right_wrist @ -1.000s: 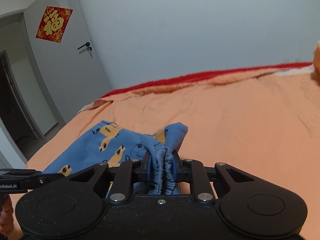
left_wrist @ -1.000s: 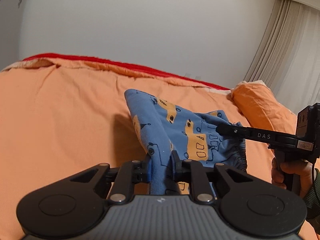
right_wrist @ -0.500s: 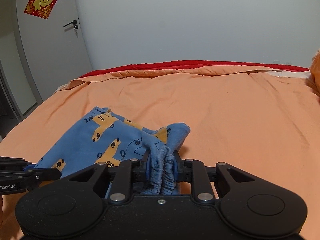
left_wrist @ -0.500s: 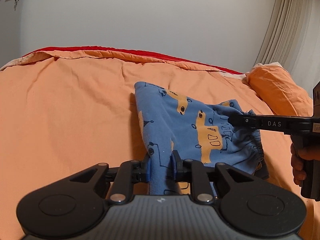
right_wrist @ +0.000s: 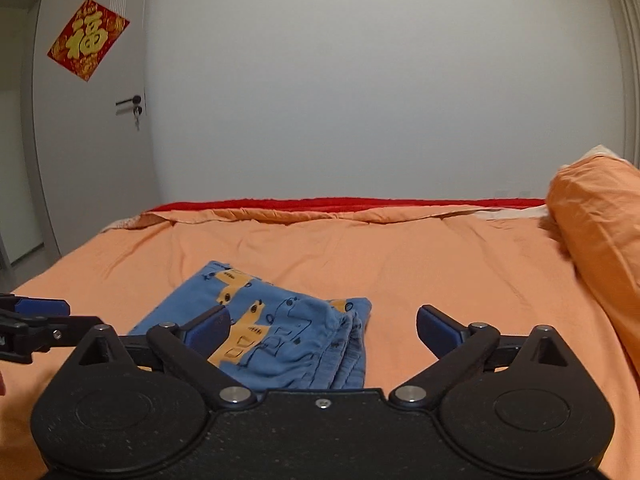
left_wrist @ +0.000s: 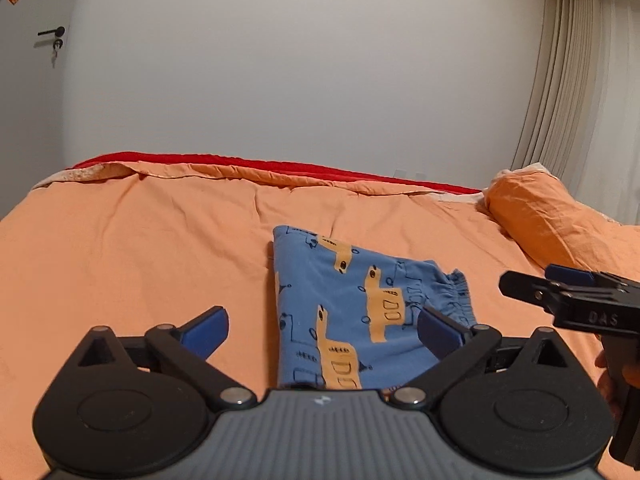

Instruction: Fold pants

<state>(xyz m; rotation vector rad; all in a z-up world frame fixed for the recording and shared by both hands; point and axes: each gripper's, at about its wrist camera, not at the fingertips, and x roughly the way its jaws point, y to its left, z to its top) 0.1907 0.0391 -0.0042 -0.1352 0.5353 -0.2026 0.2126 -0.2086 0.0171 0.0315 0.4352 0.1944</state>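
The blue pants (left_wrist: pixel 352 312) with orange truck prints lie folded flat on the orange bed cover (left_wrist: pixel 140 264). In the right wrist view the pants (right_wrist: pixel 280 332) show their gathered waistband at the near right. My left gripper (left_wrist: pixel 324 330) is open and empty, just short of the pants' near edge. My right gripper (right_wrist: pixel 322 328) is open and empty above the waistband end. The right gripper also shows at the right of the left wrist view (left_wrist: pixel 568 296); the left gripper shows at the left edge of the right wrist view (right_wrist: pixel 32 320).
An orange pillow (left_wrist: pixel 548 216) lies at the right of the bed. A red blanket edge (right_wrist: pixel 344 204) runs along the far side by the white wall. A door (right_wrist: pixel 88 120) with a red paper sign stands at the left.
Both grippers have let go of the pants and opened wide. The pants have dropped flat onto the bed. Both grippers have drawn back a little.
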